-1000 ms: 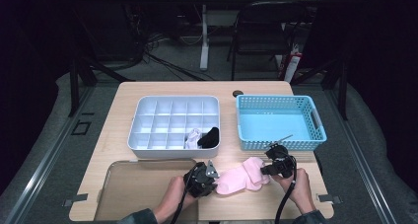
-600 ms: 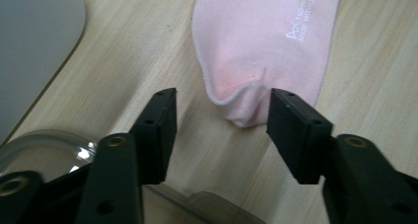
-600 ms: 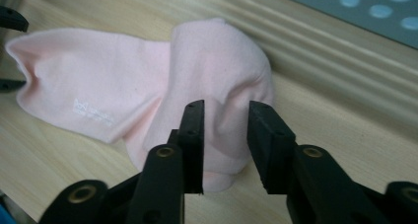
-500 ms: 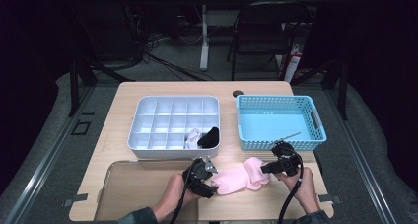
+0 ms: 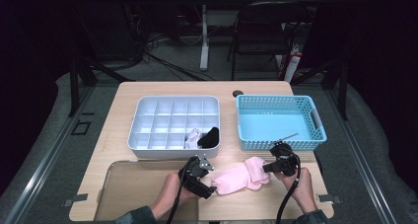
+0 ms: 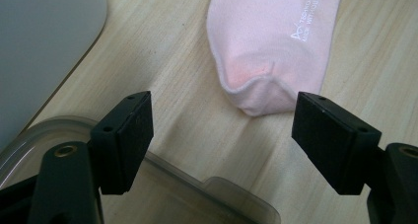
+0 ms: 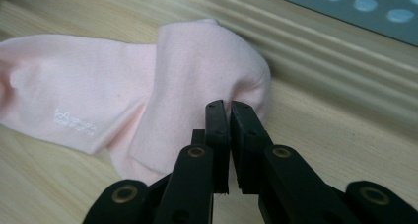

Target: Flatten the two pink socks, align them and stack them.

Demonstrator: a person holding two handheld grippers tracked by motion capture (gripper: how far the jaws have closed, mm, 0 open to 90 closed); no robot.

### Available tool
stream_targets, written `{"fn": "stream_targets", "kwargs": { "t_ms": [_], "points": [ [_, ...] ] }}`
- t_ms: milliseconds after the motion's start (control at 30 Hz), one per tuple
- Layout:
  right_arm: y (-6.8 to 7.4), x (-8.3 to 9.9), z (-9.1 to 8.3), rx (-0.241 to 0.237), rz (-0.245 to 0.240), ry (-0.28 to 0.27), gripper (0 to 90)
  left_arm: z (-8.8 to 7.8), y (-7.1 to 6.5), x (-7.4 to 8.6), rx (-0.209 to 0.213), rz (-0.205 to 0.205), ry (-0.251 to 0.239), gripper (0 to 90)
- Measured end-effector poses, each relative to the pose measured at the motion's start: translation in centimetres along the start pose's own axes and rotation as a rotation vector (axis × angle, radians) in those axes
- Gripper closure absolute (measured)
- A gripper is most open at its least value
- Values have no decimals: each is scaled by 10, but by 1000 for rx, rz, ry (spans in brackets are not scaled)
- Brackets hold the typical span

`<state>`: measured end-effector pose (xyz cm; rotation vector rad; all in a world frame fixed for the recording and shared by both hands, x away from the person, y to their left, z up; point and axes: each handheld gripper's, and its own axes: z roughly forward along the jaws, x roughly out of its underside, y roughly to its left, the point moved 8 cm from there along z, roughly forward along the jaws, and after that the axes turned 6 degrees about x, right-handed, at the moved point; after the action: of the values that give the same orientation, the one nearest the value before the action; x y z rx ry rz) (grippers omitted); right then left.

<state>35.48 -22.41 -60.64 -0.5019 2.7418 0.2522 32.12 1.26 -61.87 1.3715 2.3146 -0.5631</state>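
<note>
The light wooden tabletop carries, from largest to smallest, a white plastic divided tray toward its far left, a blue perforated plastic basket toward its far right, a clear plastic lid at its near left edge, and a pale pink cotton sock lying near the middle of its near edge. The basket looks empty. Two compartments in the tray's near row are filled: one holds a rolled white sock, and the next one holds a rolled black sock, so that share of the sorting looks done.

The pink sock is partly folded, one end doubled over onto the rest, but not yet rolled or put away. The left tool stands released, its jaws having just been opening, with the sock's rounded end lying just ahead of them and nothing between them. The right tool is clenched at the folded end; whether fabric is pinched I cannot tell.

Judging by this, finishing the fold and placing the pink sock in a free compartment is what remains.
</note>
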Motion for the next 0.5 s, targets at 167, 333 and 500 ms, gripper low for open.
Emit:
{"fn": "stream_targets", "kwargs": {
  "t_ms": [167, 333, 500],
  "points": [
    [7, -4, -9, -12, -2, -41, 868, 0, 1, 0, 2, -1, 2, 231],
    [18, -8, -22, -11, -17, -92, 868, -1, 2, 1, 0, -2, 4, 224],
    [36, -9, -28, -35, -81, -93, 868, -1, 2, 1, -1, -3, 4, 218]
  ]
}}
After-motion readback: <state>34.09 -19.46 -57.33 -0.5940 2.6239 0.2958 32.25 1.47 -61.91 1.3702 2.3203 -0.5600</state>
